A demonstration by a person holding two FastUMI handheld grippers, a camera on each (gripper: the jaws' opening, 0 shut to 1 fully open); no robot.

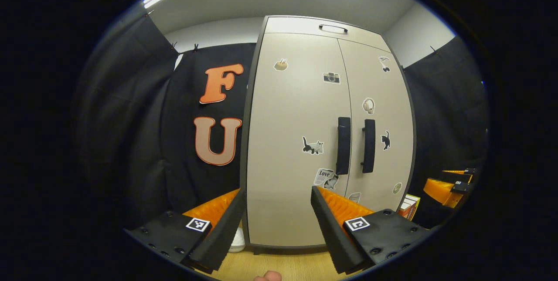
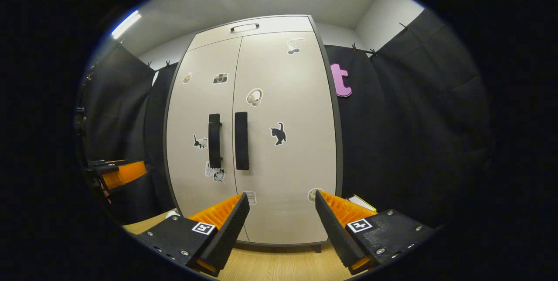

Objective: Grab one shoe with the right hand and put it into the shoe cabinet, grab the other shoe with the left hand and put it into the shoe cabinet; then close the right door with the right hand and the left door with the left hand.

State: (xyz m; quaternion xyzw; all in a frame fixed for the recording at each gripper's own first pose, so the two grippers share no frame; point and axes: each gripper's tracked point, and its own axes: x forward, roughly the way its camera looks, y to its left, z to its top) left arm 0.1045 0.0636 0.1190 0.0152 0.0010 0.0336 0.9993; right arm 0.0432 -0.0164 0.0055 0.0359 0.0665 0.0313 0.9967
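1. My left gripper has its jaws apart with nothing between them. It faces the cabinet head on, low against the left door.
2. My right gripper is likewise spread and empty, facing the right door low down.
3. Both doors lie flush, meeting at the centre seam. The left handle and right handle stand just beside each other there, long axes upright.
4. The relation that matters: from my left gripper, the left handle lies farther off, up and to the right. From my right gripper, the right handle lies farther off, up and to the left. Each gripper is nearer its own door, so neither needs to cross over.
5. With upright handles, I judge that level jaws would straddle a bar cleanly, should a door need pulling or pushing.
6. I cannot tell for sure where the shoes are. A white thing sits on the floor at the cabinet's near left corner, half hidden behind my left gripper's finger. It may be a shoe, but I cannot say. It is nearer my left gripper.
7. If the shoes are inside, I judge the task finished, since both doors look closed. If that white thing is a shoe, the doors must open first.
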